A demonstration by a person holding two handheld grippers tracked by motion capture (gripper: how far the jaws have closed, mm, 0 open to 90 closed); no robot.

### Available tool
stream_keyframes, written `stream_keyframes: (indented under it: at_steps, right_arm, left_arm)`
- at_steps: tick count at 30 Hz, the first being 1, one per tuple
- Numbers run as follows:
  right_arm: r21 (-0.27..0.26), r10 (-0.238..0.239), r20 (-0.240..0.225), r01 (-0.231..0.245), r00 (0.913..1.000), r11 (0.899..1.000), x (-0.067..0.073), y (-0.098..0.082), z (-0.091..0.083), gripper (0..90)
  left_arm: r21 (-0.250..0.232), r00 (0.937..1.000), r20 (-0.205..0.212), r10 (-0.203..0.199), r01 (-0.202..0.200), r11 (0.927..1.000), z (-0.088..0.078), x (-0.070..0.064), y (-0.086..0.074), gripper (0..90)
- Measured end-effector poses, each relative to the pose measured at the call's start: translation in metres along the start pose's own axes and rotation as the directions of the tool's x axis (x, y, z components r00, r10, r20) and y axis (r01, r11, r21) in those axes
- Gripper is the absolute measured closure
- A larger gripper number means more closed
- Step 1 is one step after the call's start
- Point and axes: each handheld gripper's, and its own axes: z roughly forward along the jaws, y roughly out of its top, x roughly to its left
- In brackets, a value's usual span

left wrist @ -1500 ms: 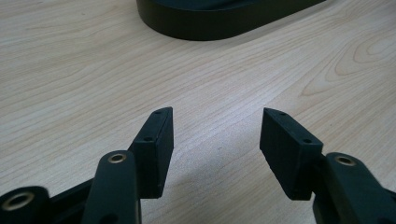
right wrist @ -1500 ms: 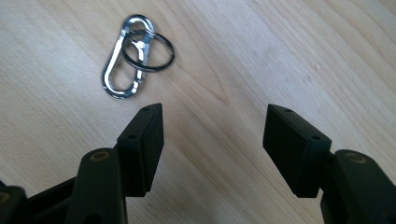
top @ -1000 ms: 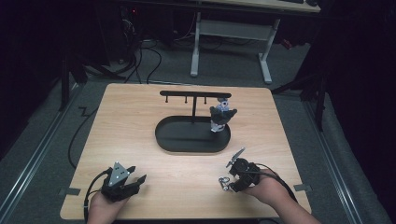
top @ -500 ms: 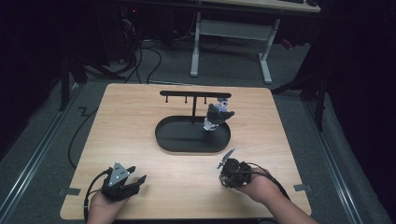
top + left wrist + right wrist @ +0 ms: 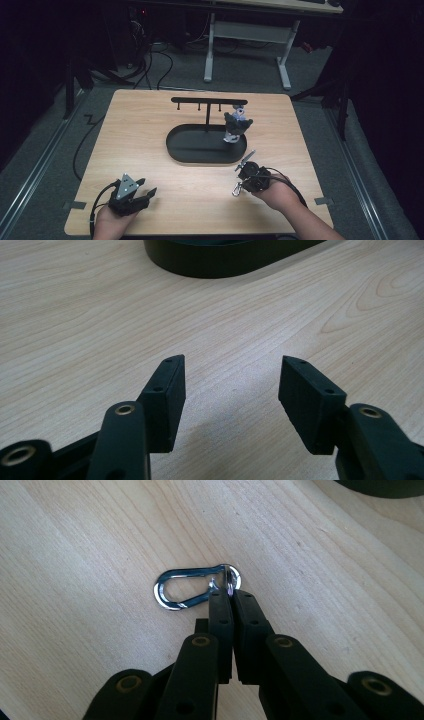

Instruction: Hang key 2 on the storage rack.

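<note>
Right hand-held gripper (image 5: 227, 596) is clenched on the small ring end of a shiny metal snap hook (image 5: 192, 586), which lies on the wood table (image 5: 150, 135) just in front of the black oval tray (image 5: 206, 150). Hook looks light, hard & slippery, so grip the ring tight. Left hand-held gripper (image 5: 230, 385) is released, w/ nothing in it, well left of the tray. A small toy figure (image 5: 236, 125) hangs from the rack (image 5: 209, 101) over the tray.

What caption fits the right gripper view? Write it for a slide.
Right tongs shut on a silver carabiner's small ring, on the wooden table.
</note>
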Motion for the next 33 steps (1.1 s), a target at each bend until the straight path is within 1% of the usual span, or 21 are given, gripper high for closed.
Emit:
stream_keyframes:
  at_steps: [2, 5, 8, 10, 15, 16, 18, 19, 21, 25, 27, 31, 33]
  right_arm:
    - [0.001, 0.003, -0.006, -0.003, 1.0000, 1.000, 0.000, 0.001, 0.001, 85.6]
    - [0.020, -0.002, -0.001, 0.002, 1.0000, 1.000, 0.000, 0.002, 0.004, 85.7]
    - [0.029, -0.003, -0.001, 0.003, 1.0000, 1.000, 0.000, 0.003, 0.006, 88.7]
    - [0.029, 0.007, -0.011, -0.006, 0.9999, 1.000, -0.001, 0.003, 0.005, 89.1]
    - [0.029, 0.005, -0.039, -0.004, 0.9992, 1.000, -0.003, 0.001, 0.002, 89.3]
    - [0.029, 0.016, -0.045, -0.014, 0.9989, 0.999, -0.003, 0.001, 0.000, 89.3]
    - [0.024, 0.018, -0.048, -0.016, 0.9987, 1.000, -0.004, 0.000, -0.003, 89.3]
    - [0.021, 0.025, -0.058, -0.024, 0.9980, 1.000, -0.005, 0.000, -0.005, 89.3]
    - [0.018, 0.021, -0.061, -0.020, 0.9979, 1.000, -0.005, 0.000, -0.010, 89.3]
    - [0.007, 0.034, -0.076, -0.033, 0.9966, 0.999, -0.004, 0.000, -0.023, 89.3]
    - [0.002, 0.030, -0.080, -0.030, 0.9964, 1.000, -0.005, 0.000, -0.027, 89.3]
    - [0.007, 0.041, -0.070, -0.040, 0.9967, 0.999, -0.004, 0.001, -0.035, 89.4]
    - [0.008, 0.045, -0.076, -0.044, 0.9961, 0.999, -0.005, 0.002, -0.038, 89.3]
  left_arm:
    - [0.001, 1.0000, 0.000, 0.000, 0.000, 1.0000, 0.000, 0.000, 0.000, 44.9]
    - [0.001, 1.0000, 0.000, -0.003, 0.003, 1.0000, 0.000, 0.000, 0.000, 44.8]
    - [0.004, 1.0000, -0.001, 0.000, 0.000, 1.0000, 0.000, 0.000, 0.000, 44.7]
    - [0.004, 1.0000, -0.001, 0.001, -0.001, 1.0000, 0.000, 0.000, 0.000, 44.7]
    - [0.004, 1.0000, -0.003, 0.001, -0.001, 1.0000, 0.000, 0.000, 0.000, 44.6]
    - [0.002, 1.0000, -0.003, 0.000, 0.000, 1.0000, 0.000, 0.000, 0.000, 44.5]
    - [0.002, 1.0000, -0.004, -0.001, 0.001, 1.0000, 0.000, 0.000, -0.001, 44.5]
    - [0.002, 1.0000, -0.004, -0.001, 0.001, 1.0000, 0.000, 0.000, -0.001, 44.5]
    - [0.001, 1.0000, -0.006, -0.001, 0.001, 1.0000, 0.001, 0.000, -0.001, 44.5]
    - [-0.001, 1.0000, -0.006, -0.001, 0.001, 1.0000, 0.000, 0.000, -0.001, 44.5]
    - [0.000, 1.0000, -0.006, 0.002, -0.002, 1.0000, 0.000, 0.001, -0.001, 44.5]
    - [-0.003, 1.0000, -0.006, 0.004, -0.004, 1.0000, 0.000, 0.001, 0.000, 44.5]
    - [-0.003, 1.0000, -0.005, 0.003, -0.003, 1.0000, -0.001, 0.001, 0.000, 44.5]
